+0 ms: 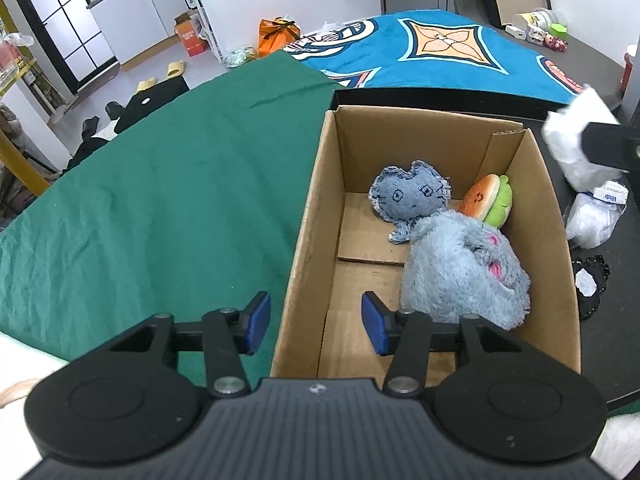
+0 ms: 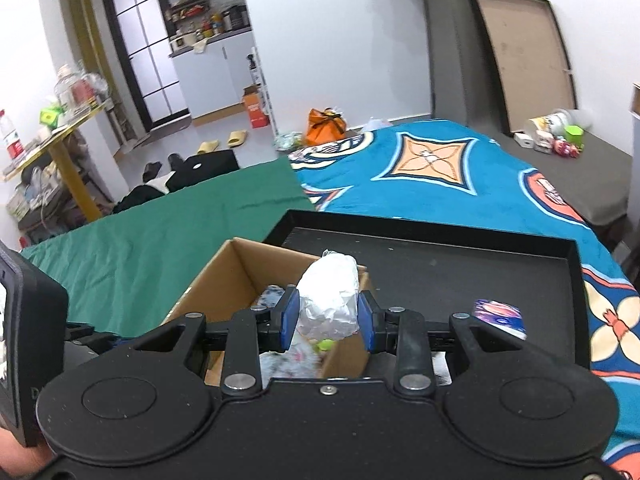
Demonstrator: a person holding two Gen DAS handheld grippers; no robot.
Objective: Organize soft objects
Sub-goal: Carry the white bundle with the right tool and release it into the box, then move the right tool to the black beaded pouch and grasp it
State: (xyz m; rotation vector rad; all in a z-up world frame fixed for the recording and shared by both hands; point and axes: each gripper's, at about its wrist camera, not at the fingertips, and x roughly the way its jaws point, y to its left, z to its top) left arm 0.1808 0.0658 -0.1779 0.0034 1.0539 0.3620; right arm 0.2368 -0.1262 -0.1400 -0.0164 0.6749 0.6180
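Observation:
A cardboard box [image 1: 312, 184] stands on a black tray. Inside lie a denim cat plush [image 1: 408, 196], a burger plush [image 1: 486, 200] and a fluffy blue-grey plush [image 1: 464, 272]. My left gripper [image 1: 316, 322] is open, its fingers straddling the box's left wall near the front. My right gripper [image 2: 329, 316] is shut on a white plastic-wrapped soft bundle [image 2: 330, 300], held above the box [image 2: 240, 264]. That bundle and gripper show in the left wrist view [image 1: 568, 140] at the box's right edge.
The black tray [image 2: 440, 256] lies on a bed with a green cloth [image 1: 160, 200] and a blue patterned blanket [image 1: 440, 48]. White packets [image 1: 592, 216] and a black lace item [image 1: 592, 280] lie right of the box. A purple packet [image 2: 500, 316] is on the tray.

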